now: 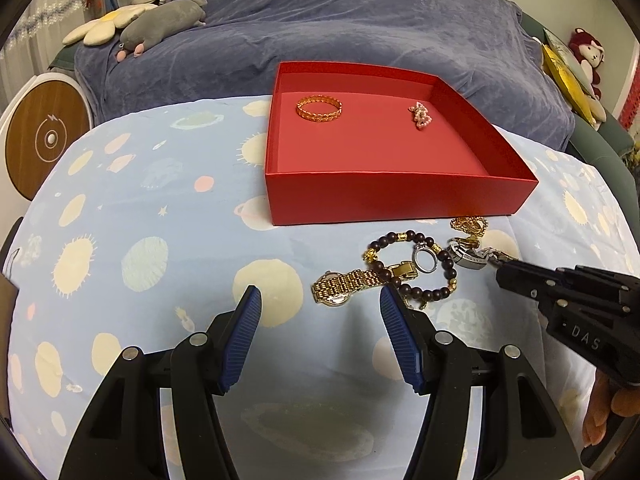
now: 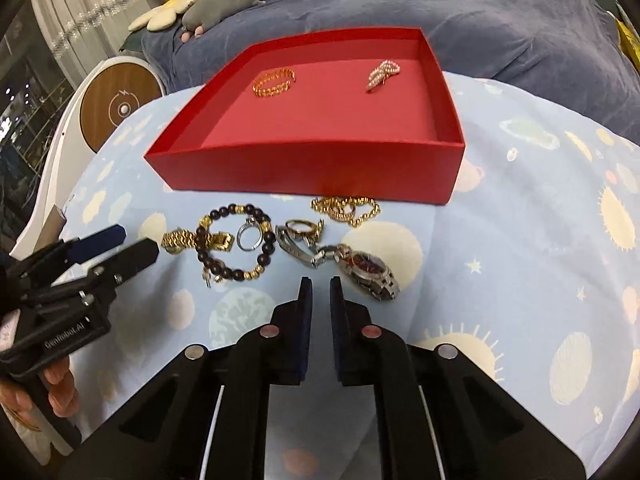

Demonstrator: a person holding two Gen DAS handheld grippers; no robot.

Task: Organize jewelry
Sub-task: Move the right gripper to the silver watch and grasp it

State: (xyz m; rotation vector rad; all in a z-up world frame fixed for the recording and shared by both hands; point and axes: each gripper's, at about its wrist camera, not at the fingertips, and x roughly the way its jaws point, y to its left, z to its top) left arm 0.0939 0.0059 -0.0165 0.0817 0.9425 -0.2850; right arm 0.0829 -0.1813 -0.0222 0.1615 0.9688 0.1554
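A red box (image 1: 392,196) (image 2: 312,164) holds a gold bangle (image 1: 319,108) (image 2: 274,81) and a pearl piece (image 1: 420,115) (image 2: 383,73). In front of it on the cloth lie a dark bead bracelet (image 1: 416,264) (image 2: 234,246), a gold watch (image 1: 348,286) (image 2: 176,241), a silver ring (image 1: 425,259) (image 2: 249,235), a gold chain (image 1: 469,225) (image 2: 346,208) and a silver watch (image 1: 470,256) (image 2: 368,270). My left gripper (image 1: 320,304) (image 2: 120,244) is open, just short of the gold watch. My right gripper (image 2: 321,286) (image 1: 504,270) is nearly shut and empty, beside the silver watch.
The table wears a light blue cloth with planets (image 1: 140,220). Behind it is a sofa under a blue blanket (image 1: 340,20) with plush toys (image 1: 160,24). A round wooden-faced device (image 1: 44,140) stands at the left.
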